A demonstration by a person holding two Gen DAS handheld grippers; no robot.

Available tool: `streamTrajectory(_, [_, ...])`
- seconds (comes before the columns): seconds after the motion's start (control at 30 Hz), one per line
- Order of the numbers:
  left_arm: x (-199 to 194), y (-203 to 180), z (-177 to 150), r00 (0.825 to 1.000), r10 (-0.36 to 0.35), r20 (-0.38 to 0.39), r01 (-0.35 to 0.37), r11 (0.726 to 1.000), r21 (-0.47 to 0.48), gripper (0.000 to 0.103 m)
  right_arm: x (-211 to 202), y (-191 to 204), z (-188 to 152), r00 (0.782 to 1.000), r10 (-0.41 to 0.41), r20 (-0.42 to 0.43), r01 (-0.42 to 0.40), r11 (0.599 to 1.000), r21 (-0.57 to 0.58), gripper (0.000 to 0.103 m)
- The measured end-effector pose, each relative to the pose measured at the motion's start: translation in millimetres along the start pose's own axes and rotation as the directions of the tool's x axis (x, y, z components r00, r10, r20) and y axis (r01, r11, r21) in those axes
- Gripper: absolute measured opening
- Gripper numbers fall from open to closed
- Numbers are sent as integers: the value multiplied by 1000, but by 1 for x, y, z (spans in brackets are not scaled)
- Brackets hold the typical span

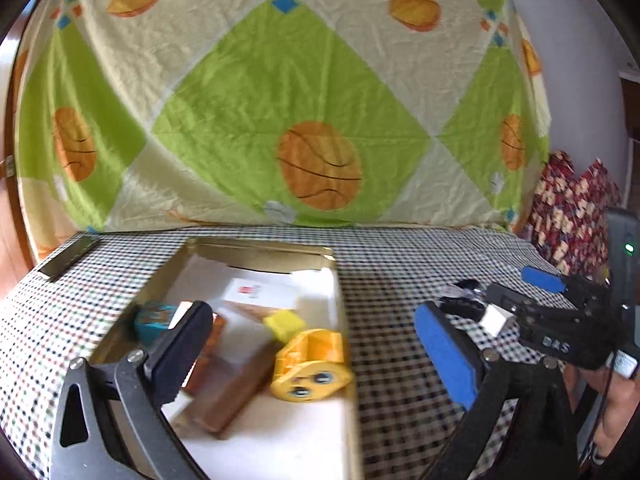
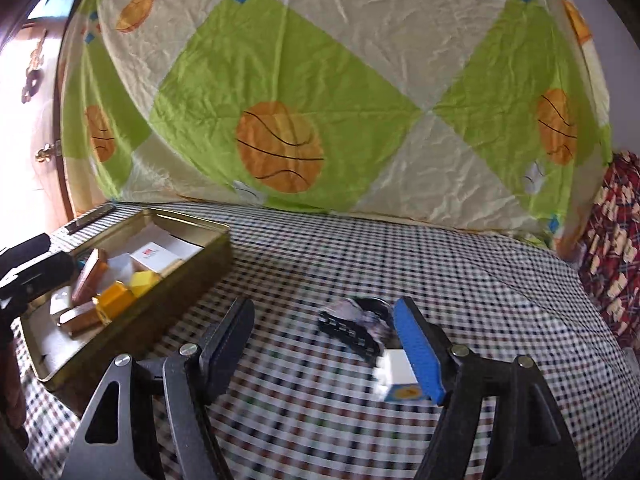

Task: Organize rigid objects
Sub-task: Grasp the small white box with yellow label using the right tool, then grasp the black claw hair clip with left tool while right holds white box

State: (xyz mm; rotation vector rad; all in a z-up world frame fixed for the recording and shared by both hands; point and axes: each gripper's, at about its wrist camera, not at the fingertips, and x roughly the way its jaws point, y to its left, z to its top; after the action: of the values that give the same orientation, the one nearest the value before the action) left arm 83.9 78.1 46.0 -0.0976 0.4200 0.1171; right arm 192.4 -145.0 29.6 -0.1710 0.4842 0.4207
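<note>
A gold metal tin [image 1: 256, 249] sits on the checked tablecloth and holds a yellow tape dispenser [image 1: 310, 364], a yellow cube [image 1: 285, 323], brown wooden blocks [image 1: 236, 392], a teal box [image 1: 154, 322] and a white box [image 1: 260, 294]. My left gripper [image 1: 316, 352] is open and empty above the tin. My right gripper [image 2: 324, 348] is open over the cloth. A small white box [image 2: 398, 374] and a black hair clip [image 2: 352, 334] lie against the inner side of its blue right finger. The tin also shows at the left of the right wrist view [image 2: 168, 292].
A dark flat bar [image 1: 68, 258] lies at the table's far left corner. A green and cream sports-print sheet [image 1: 280, 100] hangs behind the table. A red patterned cloth [image 1: 572, 216] is at the far right. The right gripper shows in the left wrist view [image 1: 548, 304].
</note>
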Motion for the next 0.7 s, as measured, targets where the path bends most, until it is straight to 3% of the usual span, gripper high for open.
streamTrajectory(0.13, [15,-40,2,998,-50,-41,53,997,62,102,17,-33,-8,995,-12,-96,16,999,39,74])
streamTrajectory(0.23, [30,-63,4,996,-52,-66,58,993,105,102,26,-42,-11,988,38,-152,-29,998,63,74])
streamTrajectory(0.4, [56,-88,6,992,-41,-118,57,989,137,102,37,-48,-11,977,28,-212,-17,998,55,74])
streamTrajectory(0.5, [65,-99,3,991,-21,-132,43,985,168,102,41,-51,-11,970,46,-240,-30,997,71,65])
streamTrajectory(0.6, [74,-109,2,989,-18,-150,46,981,189,102,48,-49,-12,957,103,-272,-86,994,73,63])
streamTrajectory(0.67, [78,-113,2,988,-12,-152,44,978,204,102,53,-51,-12,949,120,-291,-102,992,75,45])
streamTrajectory(0.7, [80,-115,2,988,-10,-155,44,976,214,102,53,-51,-12,948,128,-290,-111,991,76,45])
